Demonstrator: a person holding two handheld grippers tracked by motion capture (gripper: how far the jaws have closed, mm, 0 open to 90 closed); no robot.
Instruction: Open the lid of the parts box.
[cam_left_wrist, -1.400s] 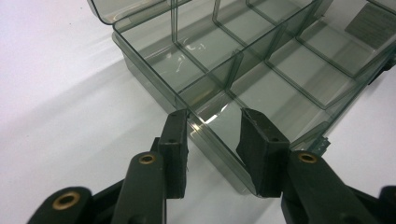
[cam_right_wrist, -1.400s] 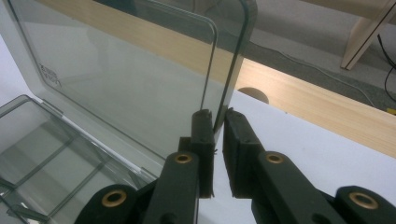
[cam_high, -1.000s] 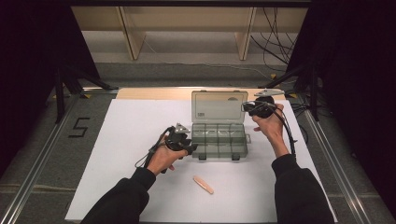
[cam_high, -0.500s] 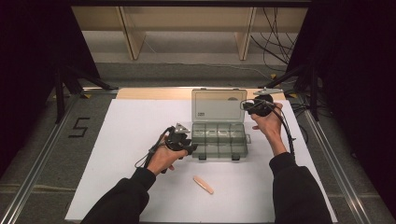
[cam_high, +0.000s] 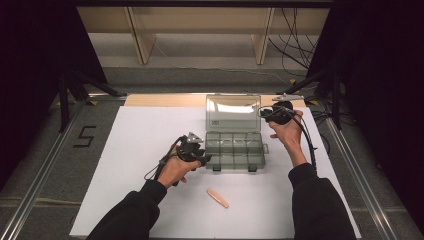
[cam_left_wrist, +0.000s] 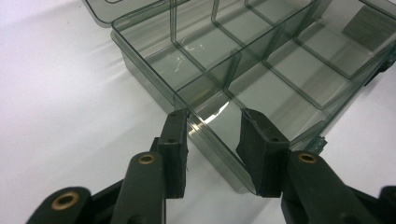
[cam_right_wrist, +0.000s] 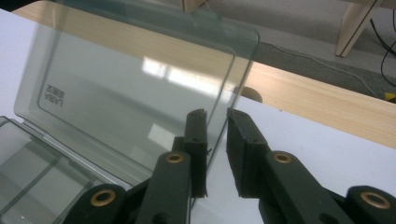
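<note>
A clear grey compartment box (cam_high: 235, 150) sits mid-table with its lid (cam_high: 232, 112) raised and leaning back. My left gripper (cam_high: 205, 159) is at the box's near left corner. In the left gripper view it (cam_left_wrist: 212, 140) is open, with its jaws on either side of the box wall (cam_left_wrist: 210, 133) and empty compartments (cam_left_wrist: 261, 60) beyond. My right gripper (cam_high: 262, 114) is at the lid's right edge. In the right gripper view it (cam_right_wrist: 216, 126) is narrowly open, and the lid's edge (cam_right_wrist: 130, 93) runs between the pads with a gap on one side.
A small peach-coloured stick (cam_high: 217, 198) lies on the white mat (cam_high: 130, 145) in front of the box. A wooden strip (cam_high: 160, 100) borders the mat's far edge, with shelving legs and cables beyond it. Metal rails (cam_high: 350, 165) flank the table.
The right hand has drifted slightly left at the lid's edge. The left gripper, box and lid have stayed where they were.
</note>
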